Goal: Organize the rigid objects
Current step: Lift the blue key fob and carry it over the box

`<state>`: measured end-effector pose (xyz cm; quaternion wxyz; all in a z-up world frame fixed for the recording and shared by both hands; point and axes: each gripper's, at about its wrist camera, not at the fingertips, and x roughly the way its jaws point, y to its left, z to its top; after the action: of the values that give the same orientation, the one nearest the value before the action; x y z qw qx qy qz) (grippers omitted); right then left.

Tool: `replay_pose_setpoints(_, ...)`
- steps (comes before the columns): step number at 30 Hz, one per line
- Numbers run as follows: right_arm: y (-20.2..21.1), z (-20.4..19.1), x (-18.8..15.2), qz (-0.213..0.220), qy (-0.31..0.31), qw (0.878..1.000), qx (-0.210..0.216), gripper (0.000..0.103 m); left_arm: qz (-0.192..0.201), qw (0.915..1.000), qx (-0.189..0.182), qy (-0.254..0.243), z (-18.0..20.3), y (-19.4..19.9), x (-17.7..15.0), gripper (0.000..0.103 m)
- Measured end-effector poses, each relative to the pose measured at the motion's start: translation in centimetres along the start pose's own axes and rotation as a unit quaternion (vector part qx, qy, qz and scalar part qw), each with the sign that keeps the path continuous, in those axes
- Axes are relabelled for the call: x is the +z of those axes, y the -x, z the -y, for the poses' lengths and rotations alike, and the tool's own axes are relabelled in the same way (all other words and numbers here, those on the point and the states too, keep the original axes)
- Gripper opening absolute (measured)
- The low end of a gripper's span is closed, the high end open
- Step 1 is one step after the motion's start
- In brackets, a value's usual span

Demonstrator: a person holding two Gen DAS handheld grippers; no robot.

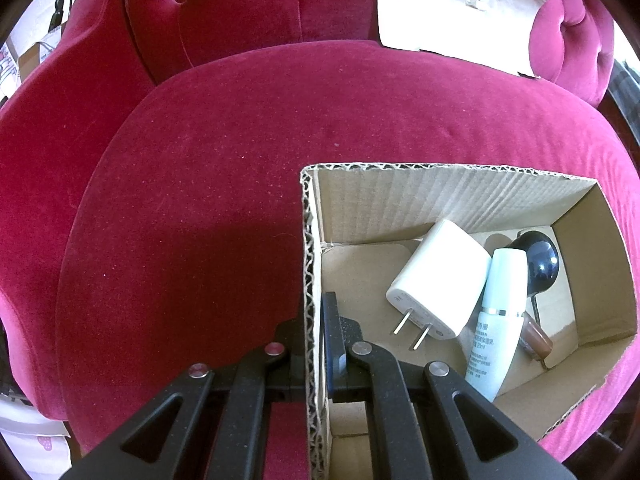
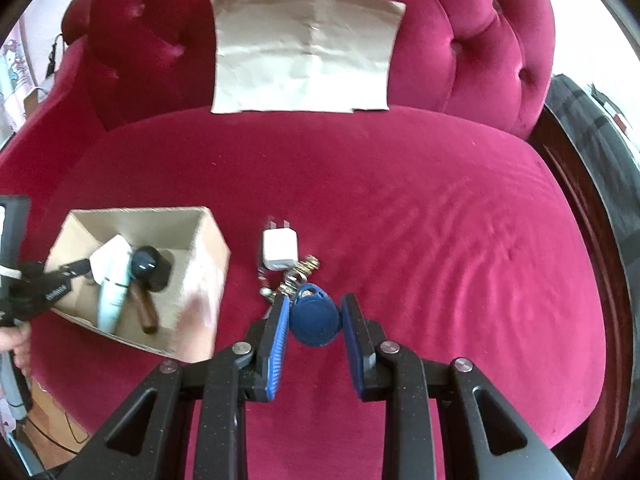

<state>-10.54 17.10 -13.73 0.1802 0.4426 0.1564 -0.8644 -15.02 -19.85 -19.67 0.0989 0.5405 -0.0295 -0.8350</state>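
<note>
Right fingers (image 2: 315, 320) pinch the blue key fob (image 2: 315, 321), left fingers (image 1: 314, 344) clamp the cardboard box (image 1: 440, 184) wall; dangling keys (image 2: 298, 276) could snag the white charger (image 2: 280, 249) just beyond.

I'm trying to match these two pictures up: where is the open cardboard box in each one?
Left wrist view: the open brown cardboard box fills the lower right, and the left tool is clamped on its near wall.
Right wrist view: the same box sits at the left on the seat.
Shared landmark: the pale paper sheet leaning against the red velvet sofa back.
</note>
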Motion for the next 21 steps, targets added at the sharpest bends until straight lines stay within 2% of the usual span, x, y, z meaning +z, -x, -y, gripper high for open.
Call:
replay_pose_setpoints(9,0.3,-3.9,1.6,0.020,0.023,0.999,0.035,0.028,-0.001,1.0000,-0.004,0.002,-1.3,-0.9,1.5,0.003)
replay_pose_setpoints(21,-0.8,-9.0,2.1,0.012,0.045,0.997,0.068,0.028,-0.002,0.9999,-0.013,0.002,-3.1,-2.3,3.8,0.003)
